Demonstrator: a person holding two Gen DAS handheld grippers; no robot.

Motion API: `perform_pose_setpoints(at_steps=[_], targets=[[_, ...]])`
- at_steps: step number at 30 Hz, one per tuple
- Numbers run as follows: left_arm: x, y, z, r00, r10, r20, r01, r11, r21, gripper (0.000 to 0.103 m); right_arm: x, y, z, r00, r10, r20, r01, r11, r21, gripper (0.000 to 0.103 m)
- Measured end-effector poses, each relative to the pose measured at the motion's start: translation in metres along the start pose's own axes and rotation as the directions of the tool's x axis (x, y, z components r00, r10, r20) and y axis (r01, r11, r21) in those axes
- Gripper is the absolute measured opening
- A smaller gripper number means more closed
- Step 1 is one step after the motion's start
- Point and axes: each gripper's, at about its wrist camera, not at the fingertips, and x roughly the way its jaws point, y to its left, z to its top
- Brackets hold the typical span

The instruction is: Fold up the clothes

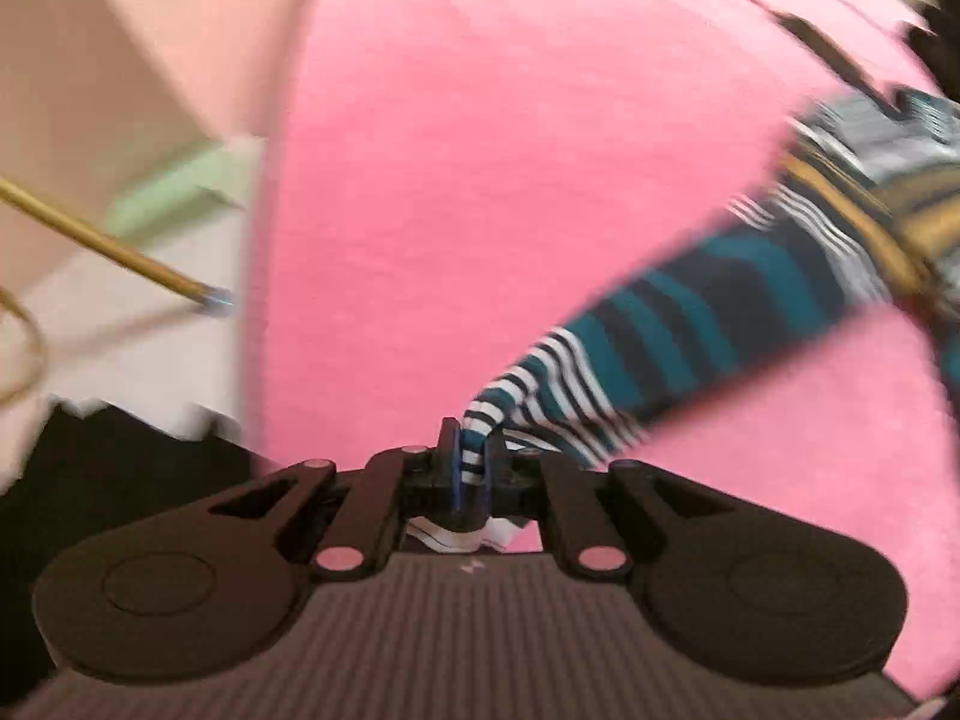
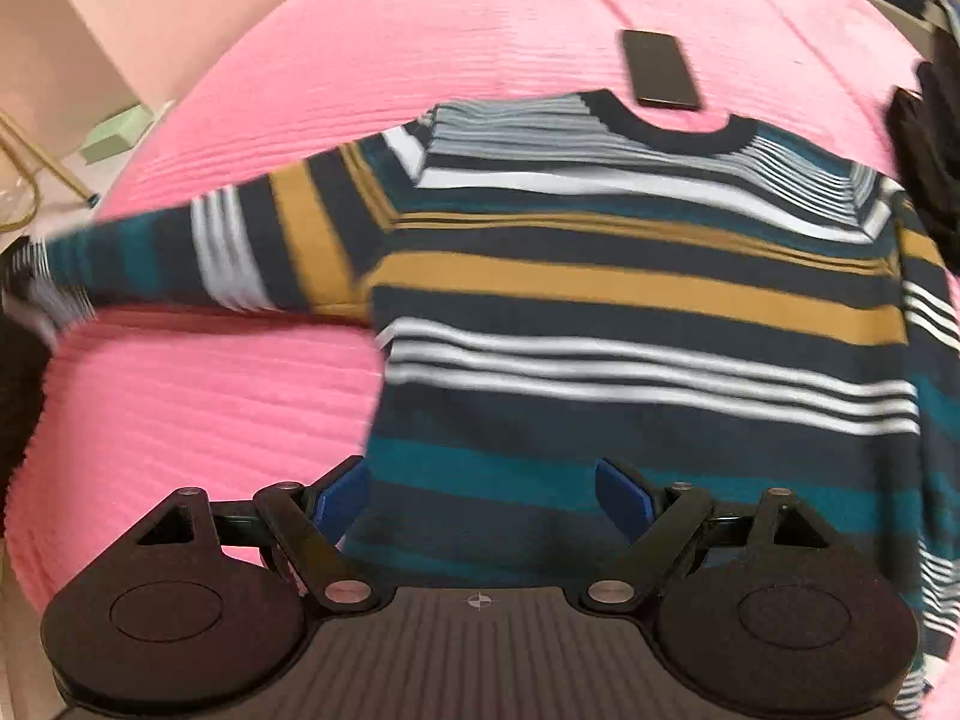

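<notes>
left gripper (image 1: pixel 471 462) is clamped tight, fingers pinched together on the sleeve (image 1: pixel 660 324). right gripper (image 2: pixel 483 495) hangs wide open, blue pads (image 2: pixel 624 495) spread apart, gripping nothing.

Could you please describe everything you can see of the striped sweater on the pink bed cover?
The striped sweater looks knitted, banded in navy, teal, mustard and white, with a dark round collar. It lies spread on the pink bed cover, collar far from the camera. One sleeve is stretched sideways, its cuff pinched in the left gripper. The right gripper hangs open over its hem. A dark phone lies by the collar.
</notes>
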Motion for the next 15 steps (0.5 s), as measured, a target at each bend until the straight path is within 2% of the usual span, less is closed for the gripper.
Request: perform_pose_setpoints(at_steps=[2,4,7,11,15], targets=[[0.013,0.021,0.010,0.999,0.034,0.001,-0.034,0.999,-0.038,0.014,0.008,0.011,0.005,1.000,0.006,-0.011,-0.006,1.000,-0.014,0.085],[0.024,0.017,0.011,0.996,0.091,-0.006,-0.091,0.996,-0.024,0.013,0.015,0.021,0.008,1.000,0.008,-0.025,-0.009,1.000,-0.025,0.085],[0.030,0.000,0.001,0.995,0.101,-0.016,-0.102,0.995,-0.011,0.017,0.020,0.026,0.007,0.999,0.007,-0.040,-0.008,0.999,-0.040,0.085],[0.032,-0.042,-0.014,0.999,-0.021,-0.028,0.021,1.000,-0.009,0.025,0.021,0.015,0.000,0.998,-0.029,-0.052,0.028,0.999,-0.029,0.086],[0.039,-0.100,-0.001,0.993,-0.120,-0.018,0.121,0.991,0.063,0.029,0.012,-0.017,-0.016,0.995,-0.093,-0.028,0.093,0.996,0.004,0.086]])
